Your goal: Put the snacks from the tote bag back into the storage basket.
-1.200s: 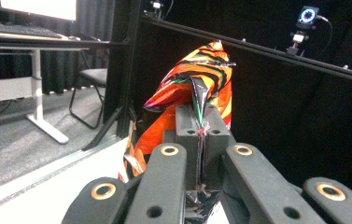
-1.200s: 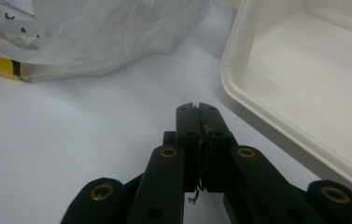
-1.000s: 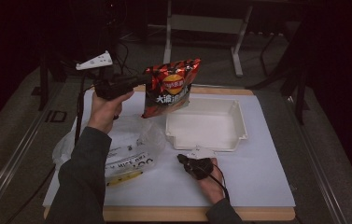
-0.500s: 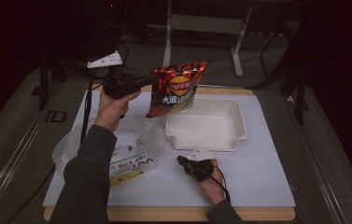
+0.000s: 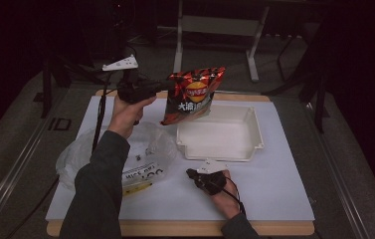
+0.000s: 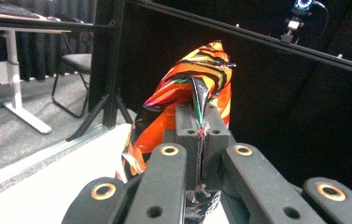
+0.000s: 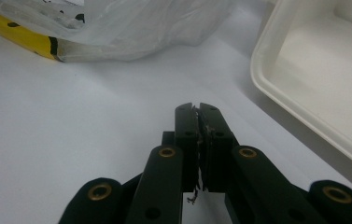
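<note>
Chip bag (image 5: 193, 95) hangs in the air over the white tray's (image 5: 254, 149) left rim, its edge pinched by our left hand-held gripper (image 5: 161, 89); that thin foil seam could slip out. Our right hand-held gripper (image 5: 191, 174) rests clenched and empty on the surface (image 5: 274, 199).

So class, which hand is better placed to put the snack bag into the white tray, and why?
Left. The left gripper already grips the snack bag above the white tray; the right gripper rests shut and empty on the table.
</note>
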`<state>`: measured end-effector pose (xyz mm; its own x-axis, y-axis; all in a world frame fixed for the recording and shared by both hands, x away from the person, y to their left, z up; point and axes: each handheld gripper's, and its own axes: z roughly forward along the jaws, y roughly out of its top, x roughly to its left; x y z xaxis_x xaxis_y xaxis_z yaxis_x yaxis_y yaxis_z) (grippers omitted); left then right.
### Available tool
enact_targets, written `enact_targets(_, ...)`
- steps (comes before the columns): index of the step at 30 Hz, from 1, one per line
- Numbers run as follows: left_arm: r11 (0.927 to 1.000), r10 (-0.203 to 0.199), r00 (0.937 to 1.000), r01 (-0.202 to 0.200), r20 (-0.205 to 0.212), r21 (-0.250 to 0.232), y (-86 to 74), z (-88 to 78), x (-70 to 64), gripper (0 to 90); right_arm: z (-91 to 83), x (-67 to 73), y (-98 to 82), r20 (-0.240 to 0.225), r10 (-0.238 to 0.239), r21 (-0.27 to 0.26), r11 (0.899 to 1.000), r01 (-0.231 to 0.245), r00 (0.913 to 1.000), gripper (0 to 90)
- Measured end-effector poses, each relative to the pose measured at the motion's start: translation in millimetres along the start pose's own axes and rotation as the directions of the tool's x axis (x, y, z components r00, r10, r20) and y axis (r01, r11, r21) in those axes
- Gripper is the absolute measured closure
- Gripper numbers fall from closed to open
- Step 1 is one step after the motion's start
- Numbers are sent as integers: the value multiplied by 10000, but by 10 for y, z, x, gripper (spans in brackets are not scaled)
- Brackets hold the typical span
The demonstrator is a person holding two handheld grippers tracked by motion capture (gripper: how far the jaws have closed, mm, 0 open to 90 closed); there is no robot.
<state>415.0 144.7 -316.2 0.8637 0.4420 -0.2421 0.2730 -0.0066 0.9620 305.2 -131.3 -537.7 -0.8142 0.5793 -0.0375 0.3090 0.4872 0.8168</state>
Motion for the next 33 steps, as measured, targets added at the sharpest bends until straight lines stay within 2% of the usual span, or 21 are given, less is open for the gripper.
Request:
enact_targets(19, 9991, 53, 9997, -64, 258, 411, 19, 253, 42, 889, -13, 51, -11, 96, -441, -125, 9989, 442, 9990, 868)
enact_targets(23, 9993, -70, 9994, 57, 345, 358, 5, 291, 69, 889, -14, 57, -12, 103, -495, -119, 9987, 497, 9987, 868)
enact_targets(33, 9984, -262, 9995, 254, 159, 496, -39, 369, 146, 889, -24, 56, -17, 88, -497, -232, 9985, 499, 9987, 868)
